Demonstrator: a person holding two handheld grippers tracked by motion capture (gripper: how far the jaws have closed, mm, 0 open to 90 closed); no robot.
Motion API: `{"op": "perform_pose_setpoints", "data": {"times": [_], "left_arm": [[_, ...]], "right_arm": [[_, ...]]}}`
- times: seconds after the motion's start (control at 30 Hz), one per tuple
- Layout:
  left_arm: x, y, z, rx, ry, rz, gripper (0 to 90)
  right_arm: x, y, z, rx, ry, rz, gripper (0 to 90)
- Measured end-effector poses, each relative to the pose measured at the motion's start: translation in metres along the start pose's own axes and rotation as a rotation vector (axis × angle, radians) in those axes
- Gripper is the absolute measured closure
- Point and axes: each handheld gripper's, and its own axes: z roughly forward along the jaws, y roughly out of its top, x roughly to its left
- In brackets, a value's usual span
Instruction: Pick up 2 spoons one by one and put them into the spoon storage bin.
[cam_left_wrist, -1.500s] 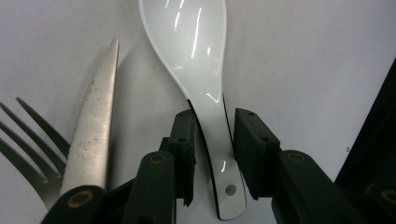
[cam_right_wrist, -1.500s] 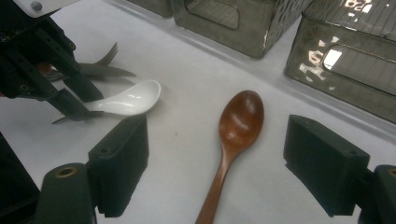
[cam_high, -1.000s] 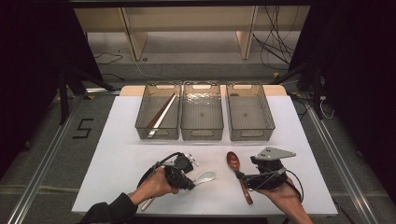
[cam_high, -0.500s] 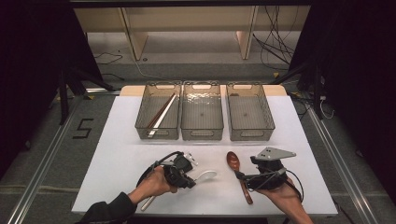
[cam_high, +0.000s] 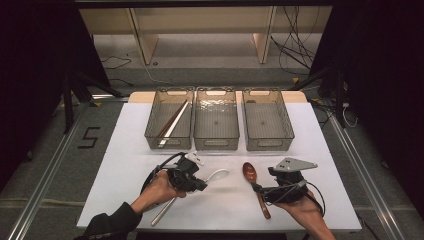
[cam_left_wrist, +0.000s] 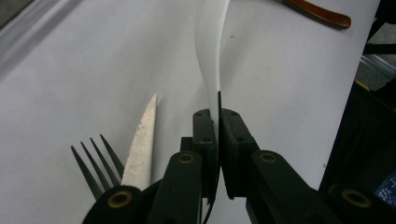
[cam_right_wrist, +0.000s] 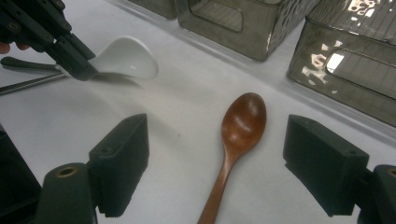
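My left gripper (cam_high: 200, 183) is shut on the handle of a white ceramic spoon (cam_high: 218, 175), whose bowl points right. In the left gripper view the black jaws (cam_left_wrist: 218, 116) pinch the white spoon's handle (cam_left_wrist: 211, 51). A brown wooden spoon (cam_high: 251, 174) lies on the white table, bowl toward the bins. My right gripper (cam_high: 265, 189) stands open astride its handle. In the right gripper view the wooden spoon (cam_right_wrist: 242, 122) lies between the spread jaws of my right gripper (cam_right_wrist: 217, 161), untouched. The white spoon (cam_right_wrist: 127, 58) hangs at upper left, held by the left gripper (cam_right_wrist: 70, 52).
Three clear grey bins stand in a row at the back: the left bin (cam_high: 152, 131) holds chopsticks (cam_high: 173, 123); the middle bin (cam_high: 216, 145) and right bin (cam_high: 289, 131) look empty. A black fork (cam_left_wrist: 92, 158) and a white knife (cam_left_wrist: 142, 140) lie under my left gripper.
My left gripper has risen slightly and drifted away from the table's front edge with the white spoon in it. The right gripper and the wooden spoon stay where they were.
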Motion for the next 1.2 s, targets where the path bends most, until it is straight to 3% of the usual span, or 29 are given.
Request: {"op": "perform_pose_setpoints", "data": {"times": [0.47,1.2], "left_arm": [[0.015,0.007,-0.018,-0.068,0.029,-0.042,84.8],[0.049,0.032,-0.034,-0.162,0.088,-0.107,84.8]], "right_arm": [[0.000,0.000,0.000,0.001,-0.001,0.002,23.5],[0.000,0.000,0.000,-0.001,0.001,0.005,23.5]]}}
